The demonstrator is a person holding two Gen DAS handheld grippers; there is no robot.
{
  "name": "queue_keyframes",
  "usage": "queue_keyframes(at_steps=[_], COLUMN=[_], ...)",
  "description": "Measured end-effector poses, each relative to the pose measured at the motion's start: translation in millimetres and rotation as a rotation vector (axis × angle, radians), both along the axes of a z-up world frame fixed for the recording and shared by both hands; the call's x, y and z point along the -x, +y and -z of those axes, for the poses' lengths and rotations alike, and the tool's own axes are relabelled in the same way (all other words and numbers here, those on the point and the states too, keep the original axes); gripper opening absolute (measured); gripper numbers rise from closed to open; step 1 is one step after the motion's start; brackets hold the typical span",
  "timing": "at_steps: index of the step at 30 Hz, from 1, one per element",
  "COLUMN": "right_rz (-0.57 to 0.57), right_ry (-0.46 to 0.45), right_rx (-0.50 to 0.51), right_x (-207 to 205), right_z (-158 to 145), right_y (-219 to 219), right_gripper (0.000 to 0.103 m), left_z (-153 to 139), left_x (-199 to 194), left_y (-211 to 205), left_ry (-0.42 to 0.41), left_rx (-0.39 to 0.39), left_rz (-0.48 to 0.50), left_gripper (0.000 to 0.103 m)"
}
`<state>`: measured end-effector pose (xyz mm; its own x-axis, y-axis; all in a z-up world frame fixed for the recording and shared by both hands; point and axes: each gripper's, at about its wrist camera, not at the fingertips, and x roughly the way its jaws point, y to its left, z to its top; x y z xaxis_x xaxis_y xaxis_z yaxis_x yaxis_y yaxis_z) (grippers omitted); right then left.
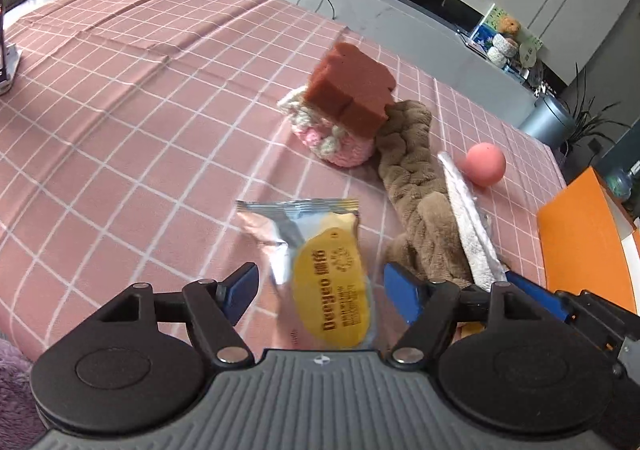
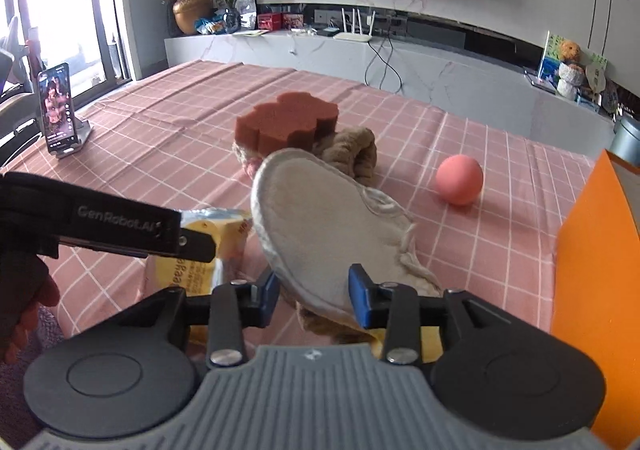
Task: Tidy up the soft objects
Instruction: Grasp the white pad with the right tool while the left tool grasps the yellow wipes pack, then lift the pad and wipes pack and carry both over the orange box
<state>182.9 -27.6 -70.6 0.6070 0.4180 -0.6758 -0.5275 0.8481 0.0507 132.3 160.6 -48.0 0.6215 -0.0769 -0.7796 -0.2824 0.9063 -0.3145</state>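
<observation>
The left hand-held gripper stands wide, its blue pads clear on either side of a yellow-labelled foil packet that lies or hangs between them, not pinched. The right hand-held gripper is narrower, its pads either side of the lower edge of a pale padded mitt, which stands tilted upward; whether the pads press on it I cannot tell.

In the right wrist view, the rust sponge sits at twelve o'clock from the mitt, propped on a pink knitted piece, with the brown plush braid just beside it. The pink ball lies apart at two o'clock on the checked cloth of the worktop, and an orange box stands at three o'clock, probably the place for these things.

To do this step well, I would re-seat the right pads deeper onto the mitt before lifting, since a floppy edge slips easily, and keep the left gripper clear of the packet so the two do not tangle.
</observation>
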Motion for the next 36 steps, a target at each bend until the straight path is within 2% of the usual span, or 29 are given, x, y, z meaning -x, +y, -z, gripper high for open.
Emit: queue_keyframes(at_steps=[2,5,10,11,12,13,14,16,20,25,36], right_rz=[0.008,0.017,0.011,0.008,0.005,0.005,0.005,0.009,0.021,0.01,-0.006], right_ry=[0.006,0.012,0.021,0.019,0.015,0.01,0.006,0.004,-0.007,-0.048,-0.164], right_rx=[-0.001,-0.018,-0.037,-0.038,-0.038,-0.036,-0.038,-0.052,-0.081,-0.06,-0.017], right_x=[0,0,-3,-4,-4,-3,-3,-3,-1,0,4], right_z=[3,5,9,9,10,10,9,7,-2,-12,-39], right_y=[-4,-9,-8,-7,-7,-7,-8,-10,-13,-13,-19], right_gripper=[0.037,0.035,0.035,0.034,0.033,0.028,0.022,0.015,0.01,0.005,0.003], left_z=[2,10,27,28,29,30,30,30,28,20,-32], left_x=[-7,-15,-25,-25,-25,-26,-25,-25,-22,-14,-1], left_y=[-11,-28,-37,-41,-45,-47,-49,-49,-45,-37,-32], left_ry=[0.007,0.023,0.076,0.06,0.063,0.057,0.053,0.041,0.02,-0.012,-0.144], left_rx=[-0.015,-0.104,-0.146,-0.177,-0.207,-0.227,-0.242,-0.267,-0.251,-0.222,-0.189], left_rz=[0.015,0.033,0.048,0.057,0.067,0.076,0.085,0.099,0.107,0.089,0.088], left_gripper=[0.087,0.087,0.088,0.087,0.084,0.075,0.073,0.064,0.059,0.058,0.058])
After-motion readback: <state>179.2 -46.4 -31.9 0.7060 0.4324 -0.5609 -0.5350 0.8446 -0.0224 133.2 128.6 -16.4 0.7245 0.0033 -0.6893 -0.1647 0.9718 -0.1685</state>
